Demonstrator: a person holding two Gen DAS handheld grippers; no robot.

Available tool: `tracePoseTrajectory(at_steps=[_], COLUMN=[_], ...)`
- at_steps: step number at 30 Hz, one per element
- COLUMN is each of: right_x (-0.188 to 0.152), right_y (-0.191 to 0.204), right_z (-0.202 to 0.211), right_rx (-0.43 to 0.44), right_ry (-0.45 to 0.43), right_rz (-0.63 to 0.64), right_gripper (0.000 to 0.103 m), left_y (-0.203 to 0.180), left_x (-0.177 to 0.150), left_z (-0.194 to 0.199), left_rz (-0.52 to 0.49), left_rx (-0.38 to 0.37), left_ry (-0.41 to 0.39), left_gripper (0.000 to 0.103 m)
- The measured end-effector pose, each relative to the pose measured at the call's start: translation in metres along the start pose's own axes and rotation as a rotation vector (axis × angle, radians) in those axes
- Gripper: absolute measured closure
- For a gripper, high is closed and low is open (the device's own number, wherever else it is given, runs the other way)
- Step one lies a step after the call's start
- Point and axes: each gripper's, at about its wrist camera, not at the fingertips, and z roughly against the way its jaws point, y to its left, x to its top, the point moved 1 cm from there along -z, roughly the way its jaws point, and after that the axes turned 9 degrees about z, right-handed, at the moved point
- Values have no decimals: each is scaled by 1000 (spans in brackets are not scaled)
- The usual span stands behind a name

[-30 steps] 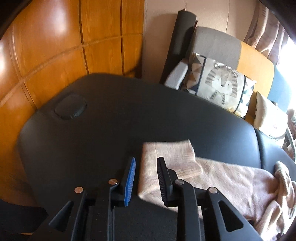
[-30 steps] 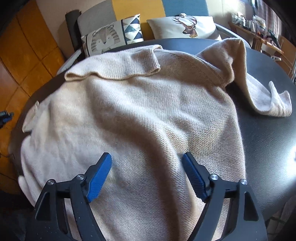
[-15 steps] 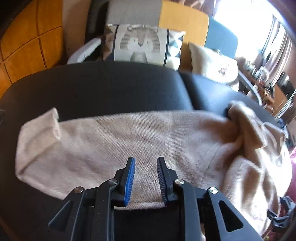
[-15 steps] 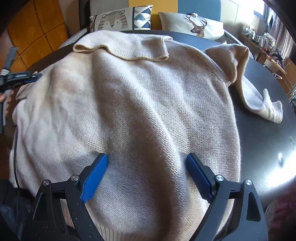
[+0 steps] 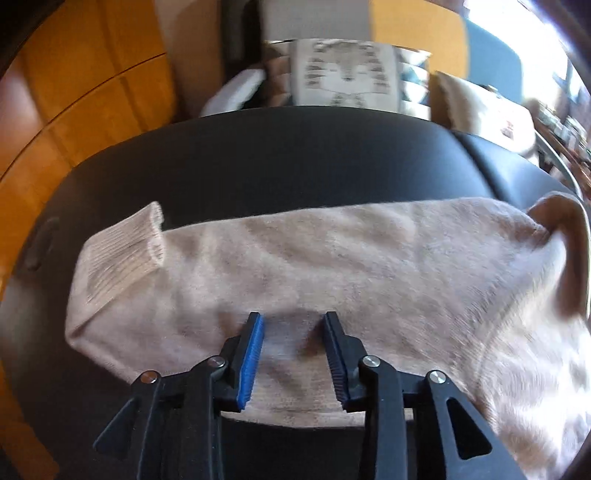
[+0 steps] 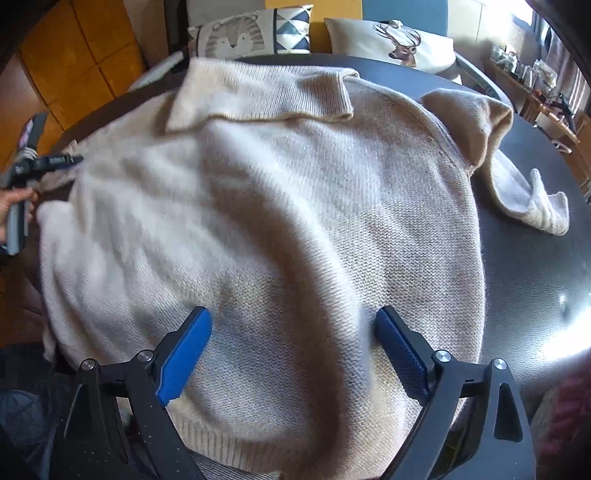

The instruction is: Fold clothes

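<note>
A beige knit sweater point(image 6: 280, 192) lies spread on a black padded table point(image 6: 535, 258), collar at the far side. Its left sleeve point(image 5: 295, 266) stretches flat across the left wrist view, ribbed cuff point(image 5: 122, 251) at the left. My left gripper point(image 5: 293, 317) hovers low over the sleeve's near edge. Its jaws are opening, with sleeve fabric lying under the gap and neither pad pressing it. My right gripper point(image 6: 292, 312) stands wide over the sweater's lower body, jaws still opening, gripping nothing. The other sleeve point(image 6: 532, 199) lies crumpled at the right.
A sofa with a lion cushion point(image 6: 236, 33) and a deer cushion point(image 6: 399, 44) stands behind the table. Wooden panelling point(image 5: 85, 92) is at the left. A person's hand point(image 6: 11, 199) holds the left gripper at the table's left edge. Shelves with clutter point(image 6: 532, 74) stand at the right.
The left gripper swung from the cuff end to the middle of the sleeve, came lower, and its jaws spread apart. The right gripper's jaws widened slightly over the sweater body.
</note>
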Motion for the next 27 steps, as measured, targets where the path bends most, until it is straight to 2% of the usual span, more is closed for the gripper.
tracePoseTrajectory(at_steps=[2, 4, 8, 9, 11, 15, 19, 22, 24, 27], right_x=[6, 16, 40, 44, 63, 111, 137, 143, 140, 126], right_y=[-5, -14, -37, -37, -41, -57, -80, -94, -106, -125], right_z=[7, 14, 28, 30, 28, 9, -16, -36, -53, -77], right_rx=[28, 10, -46, -64, -101, -158, -134, -78, -52, -77], right_ry=[-42, -91, -185, -194, -216, -253, -225, -181, -136, -43], right_rz=[-30, -48, -82, -86, -91, -81, -130, -169, -200, -255], right_gripper=[11, 11, 11, 11, 11, 11, 11, 11, 11, 11], left_y=[22, 43, 43, 40, 22, -32, -85, -113, -122, -126], left_x=[8, 13, 16, 16, 13, 12, 15, 13, 10, 11], left_z=[-6, -11, -7, -3, 8, 26, 27, 12, 10, 9], left_rz=[29, 53, 59, 57, 45, -43, -105, -134, -146, -143], left_rx=[36, 66, 81, 73, 6, -101, -199, -198, -183, -180], left_ry=[2, 9, 33, 33, 21, -1, 31, 74, 71, 54], left_gripper=[65, 65, 67, 67, 67, 67, 67, 67, 67, 67])
